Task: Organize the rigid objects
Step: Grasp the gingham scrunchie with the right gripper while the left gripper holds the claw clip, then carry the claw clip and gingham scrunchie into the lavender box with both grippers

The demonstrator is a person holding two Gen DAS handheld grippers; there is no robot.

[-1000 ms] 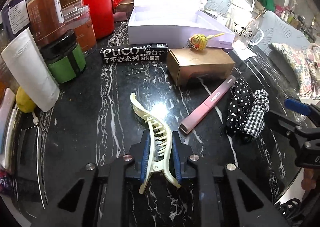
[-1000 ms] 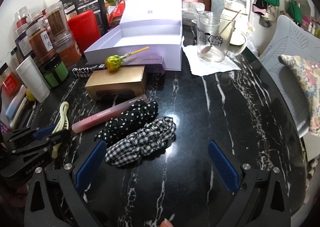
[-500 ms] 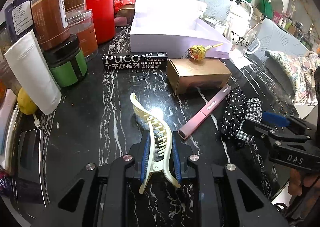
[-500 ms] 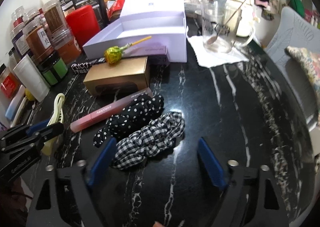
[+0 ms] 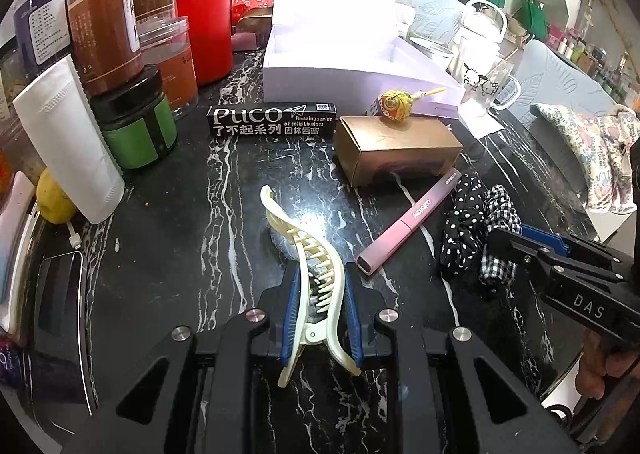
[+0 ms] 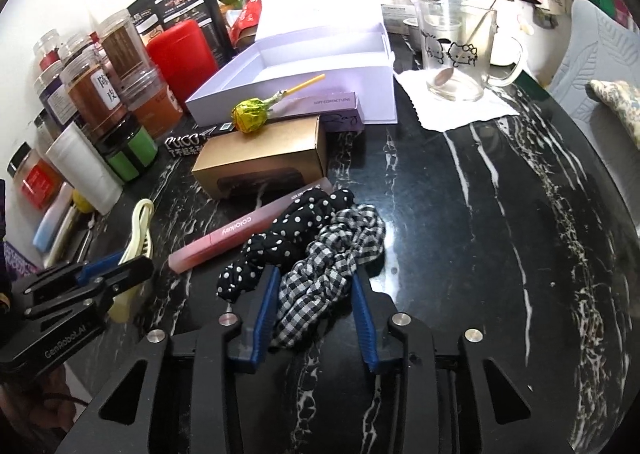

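Note:
My left gripper [image 5: 320,288] is shut on a cream hair claw [image 5: 310,250] just above the black marble table [image 5: 180,254]; that gripper [image 6: 120,270] also shows at the left of the right wrist view. My right gripper [image 6: 315,279] has its jaws closing on a black-and-white checked scrunchie [image 6: 332,254], with the blue pads [image 6: 266,306] meeting the fabric on both sides. A polka-dot scrunchie [image 6: 288,238] lies against it on the left. Beyond are a pink tube [image 6: 236,234], a gold box [image 6: 264,158] with a lollipop [image 6: 250,116] on top, and an open lilac box [image 6: 300,94].
Jars [image 5: 104,38], a red canister [image 5: 204,26] and a white tube [image 5: 68,146] crowd the left side. A black PUCO carton [image 5: 272,120] lies before the lilac box. A glass mug [image 6: 456,50] stands on a napkin at the back right. A phone [image 5: 60,314] lies at the near left.
The right gripper's jaws have come together from wide apart onto the checked scrunchie after shifting slightly towards it. The left gripper with the hair claw has stayed put.

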